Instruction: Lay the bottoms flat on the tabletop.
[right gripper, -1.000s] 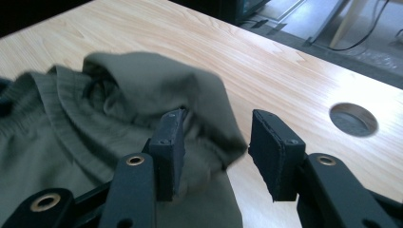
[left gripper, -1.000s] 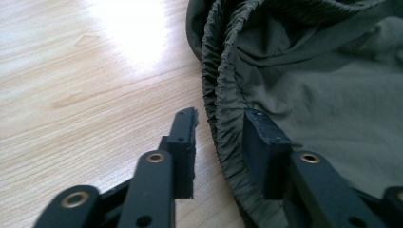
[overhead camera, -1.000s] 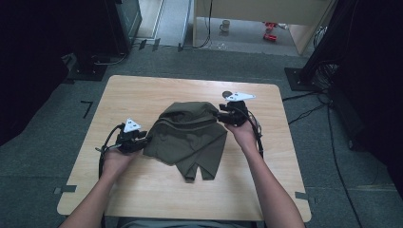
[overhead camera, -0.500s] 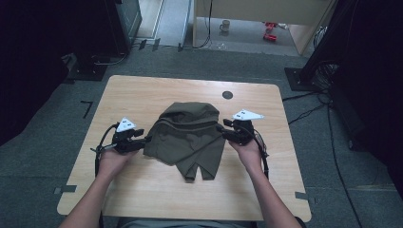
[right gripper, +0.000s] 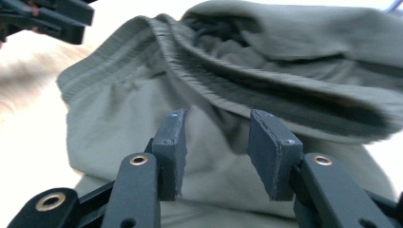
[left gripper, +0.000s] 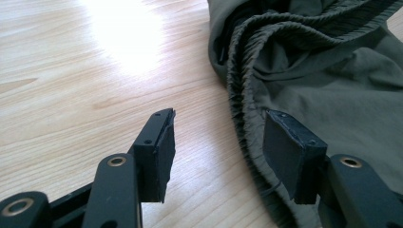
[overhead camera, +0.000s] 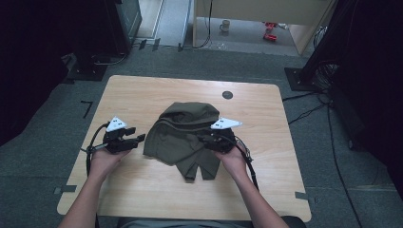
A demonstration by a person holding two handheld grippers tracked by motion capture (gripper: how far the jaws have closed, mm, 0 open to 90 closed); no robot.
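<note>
An olive-green garment (overhead camera: 183, 135) with an elastic waistband lies crumpled in the middle of the wooden table (overhead camera: 142, 95). My left gripper (overhead camera: 141, 138) lies just left of it and its jaws have just been opening. In the left gripper view the left gripper (left gripper: 216, 147) stands open, and the garment's (left gripper: 332, 85) ribbed edge runs between the pads without being pressed. My right gripper (overhead camera: 202, 139) sits at the garment's right side. In the right gripper view the right gripper (right gripper: 216, 147) is open, with the garment's (right gripper: 285, 57) folds just beyond the pads.
A black round grommet (overhead camera: 227, 94) sits in the tabletop behind the garment. Bare wood lies to the left, right and front. Grey carpet, dark cabinets and cables (overhead camera: 309, 111) surround the table. The left gripper (right gripper: 47, 19) shows at the right gripper view's upper left.
The right gripper came from the garment's far right corner toward the person and now sits at its right side. The left gripper drew slightly left and its jaws opened off the cloth.
</note>
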